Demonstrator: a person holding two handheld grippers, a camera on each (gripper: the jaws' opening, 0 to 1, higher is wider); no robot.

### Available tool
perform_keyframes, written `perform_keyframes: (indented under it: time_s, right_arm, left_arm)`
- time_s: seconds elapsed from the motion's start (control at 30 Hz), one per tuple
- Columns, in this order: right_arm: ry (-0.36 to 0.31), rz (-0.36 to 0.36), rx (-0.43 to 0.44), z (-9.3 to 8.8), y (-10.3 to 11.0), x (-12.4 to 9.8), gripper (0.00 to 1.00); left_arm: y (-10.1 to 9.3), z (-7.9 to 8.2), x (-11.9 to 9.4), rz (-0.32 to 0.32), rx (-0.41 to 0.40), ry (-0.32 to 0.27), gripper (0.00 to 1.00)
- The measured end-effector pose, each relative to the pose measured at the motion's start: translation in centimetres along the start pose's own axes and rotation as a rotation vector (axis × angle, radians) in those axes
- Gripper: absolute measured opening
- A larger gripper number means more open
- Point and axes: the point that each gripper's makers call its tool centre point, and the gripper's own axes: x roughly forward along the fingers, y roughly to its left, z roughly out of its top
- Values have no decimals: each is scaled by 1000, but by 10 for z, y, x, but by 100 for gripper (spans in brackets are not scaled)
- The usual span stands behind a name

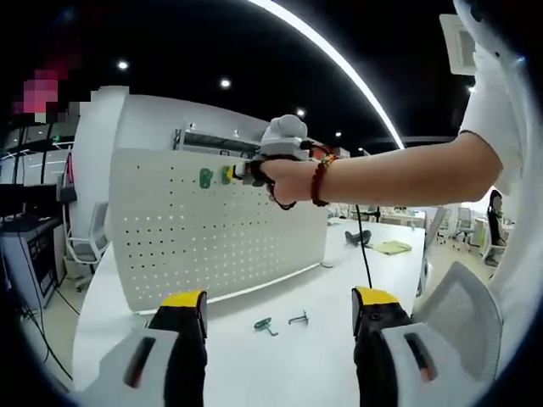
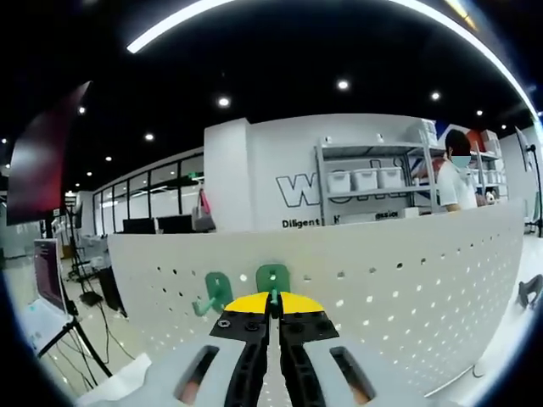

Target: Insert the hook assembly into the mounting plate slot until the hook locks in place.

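Left gripper (image 1: 280, 318): jaws are standing wide apart and holding nothing, hanging low over the white table (image 1: 339, 292), likely waiting clear so the work stays in sight.
Right gripper (image 2: 274, 307): jaws are pinching nearly shut on a green hook (image 2: 272, 280), pressing it flat against the pegboard (image 2: 407, 280); from the left gripper view the same tool (image 1: 284, 140) is showing up high in the person's hand (image 1: 293, 180).
Pegboard: it is standing upright on the table, so the hook is going in head-on near the top edge.
Second hook (image 2: 213, 292): already sitting on the board just left of the held one, probably marking the row.
Spare hooks: a green hook (image 1: 265, 325) and a grey hook (image 1: 298, 319) are lying loose on the table, near the left jaws, apart from the board.
Progress: the held hook is touching the board, but I cannot tell whether it is locking in yet.
Next: probably a firm push until it seats.
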Motion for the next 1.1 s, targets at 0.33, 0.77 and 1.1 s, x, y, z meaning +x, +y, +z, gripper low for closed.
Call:
perform_keyframes:
  time_s: [0.33,0.77,1.1]
  right_arm:
    - [15,-24,-3,-3,-1,3,2]
    - [36,12,-64,-4,6,1,5]
    - [53,49,-88,-7,12,-1,10]
  left_arm:
    - [1,-1,-3,11,-3,2,71]
    - [-3,1,-1,-11,-4,4,70]
    - [-2,4,0,-19,-4,-4,70]
